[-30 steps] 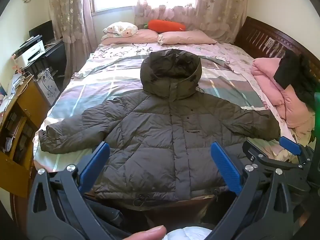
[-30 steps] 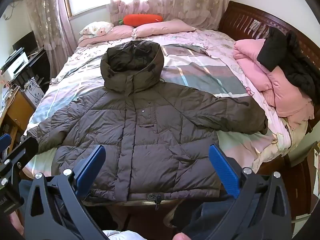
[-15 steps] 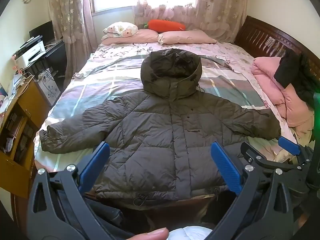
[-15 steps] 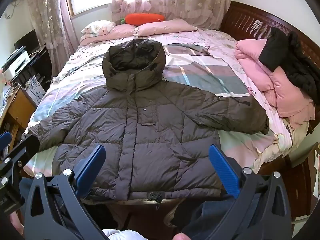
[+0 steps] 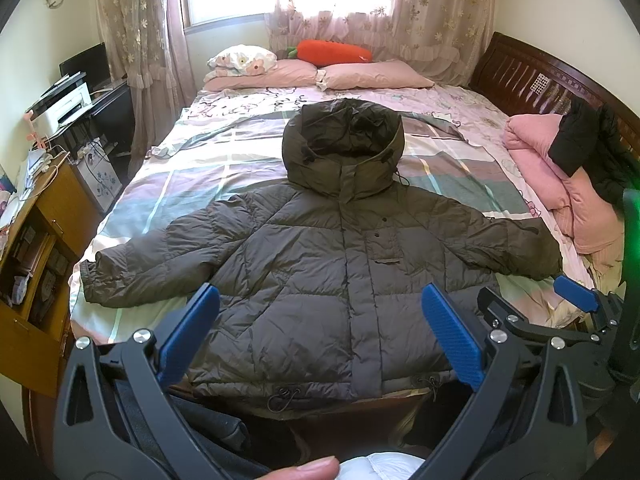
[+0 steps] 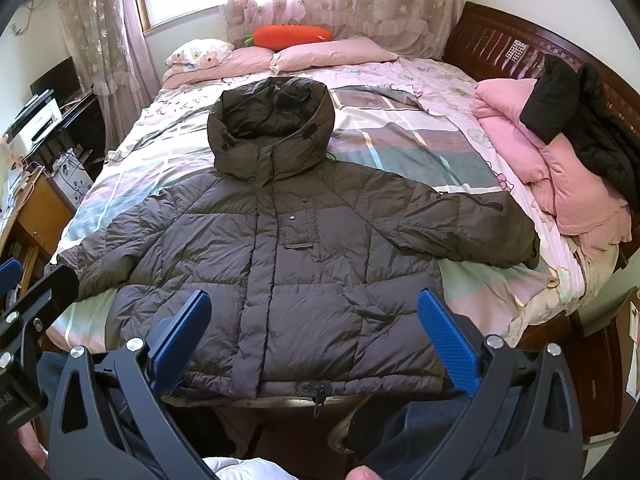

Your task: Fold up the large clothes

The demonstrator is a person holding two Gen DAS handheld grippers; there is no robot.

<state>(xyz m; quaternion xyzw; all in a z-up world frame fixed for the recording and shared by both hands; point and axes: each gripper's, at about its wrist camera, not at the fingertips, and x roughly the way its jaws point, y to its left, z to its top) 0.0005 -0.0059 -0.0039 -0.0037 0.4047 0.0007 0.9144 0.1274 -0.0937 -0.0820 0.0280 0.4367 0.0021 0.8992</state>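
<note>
A dark olive hooded puffer jacket (image 5: 320, 264) lies flat, front up, on the bed, sleeves spread left and right, hood toward the pillows; it also shows in the right wrist view (image 6: 288, 256). My left gripper (image 5: 320, 332) is open and empty, held above the jacket's hem at the foot of the bed. My right gripper (image 6: 314, 336) is open and empty, also above the hem. In the left wrist view the right gripper (image 5: 576, 320) shows at the right edge. The left gripper's body shows at the left edge of the right wrist view.
The bed (image 5: 208, 168) has a patterned sheet, pink pillows (image 5: 372, 76) and an orange carrot cushion (image 5: 332, 52) at the head. Pink and black clothes (image 6: 560, 152) are piled on the right side. A wooden desk (image 5: 36, 248) and a printer (image 5: 64, 104) stand at the left.
Both grippers have edged slightly forward and up toward the jacket. The jacket has not moved and both grippers stay open.
</note>
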